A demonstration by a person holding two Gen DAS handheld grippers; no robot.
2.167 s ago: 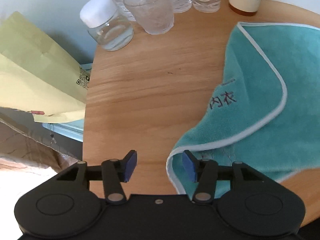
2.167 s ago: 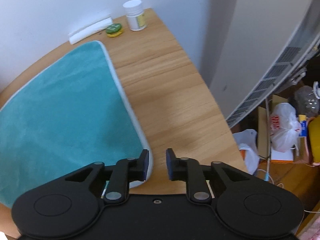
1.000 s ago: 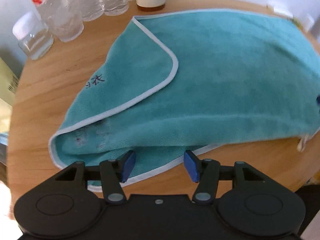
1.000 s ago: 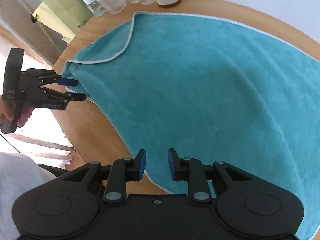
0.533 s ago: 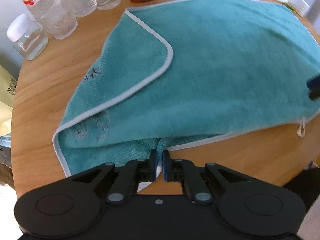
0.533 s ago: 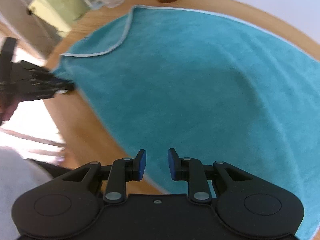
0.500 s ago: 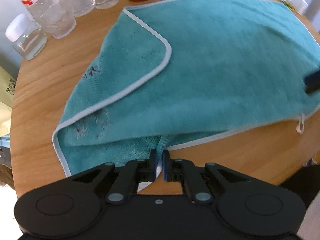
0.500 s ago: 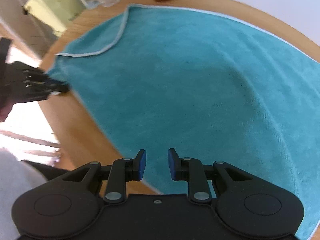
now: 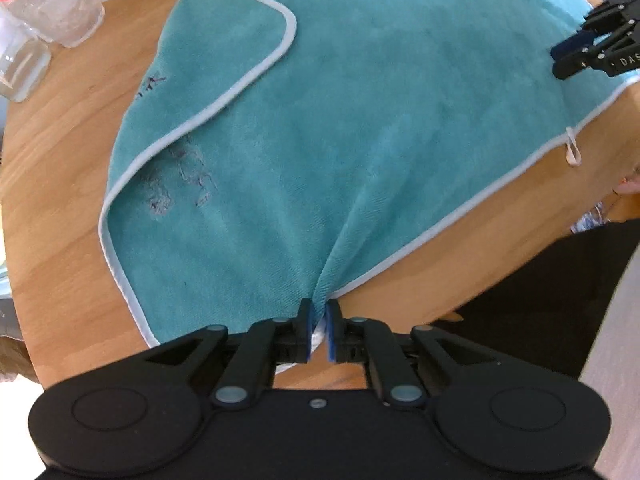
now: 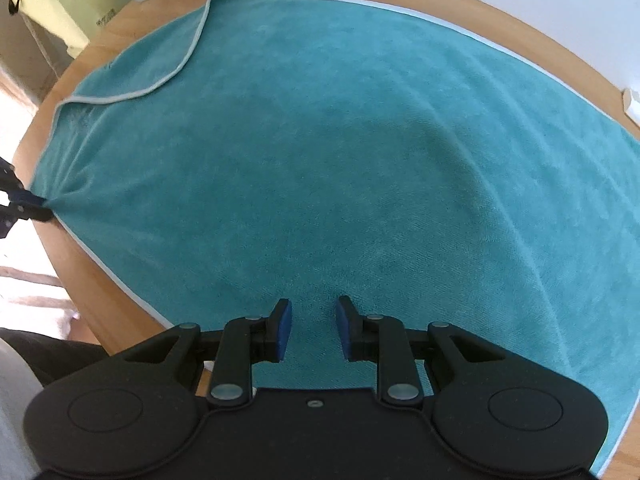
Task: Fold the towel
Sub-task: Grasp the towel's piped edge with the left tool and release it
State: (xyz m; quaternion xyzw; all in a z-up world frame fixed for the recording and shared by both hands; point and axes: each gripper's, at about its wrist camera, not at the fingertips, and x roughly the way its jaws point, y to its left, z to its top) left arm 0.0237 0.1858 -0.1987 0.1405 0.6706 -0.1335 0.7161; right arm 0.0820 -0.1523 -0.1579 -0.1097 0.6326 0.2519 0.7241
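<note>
A teal towel [image 9: 380, 120] with a pale border lies spread on the round wooden table [image 9: 60, 140], its far left corner folded over. My left gripper [image 9: 319, 330] pinches the towel's near edge, and the cloth rises in a ridge to the pads. Its jaws are opening slightly, with the towel still between them. In the right wrist view the towel [image 10: 360, 140] fills the table, and my right gripper [image 10: 313, 330] hovers open over its near part with nothing gripped. The left gripper [image 10: 24, 204] shows at the far left edge, tugging the cloth. The right gripper [image 9: 592, 52] appears at the upper right.
Clear plastic bottles and a jar [image 9: 60, 4] stand at the table's back left, close to the towel's folded corner. A yellow bag [image 10: 68, 4] hangs beyond the table. A small hanging loop [image 9: 573, 151] sticks out from the towel's right border. The table edge [image 10: 100, 272] runs close to both grippers.
The left gripper went from open to pinched on the towel's near edge and drew the cloth up into a ridge. The right gripper has come further over the towel and stays open.
</note>
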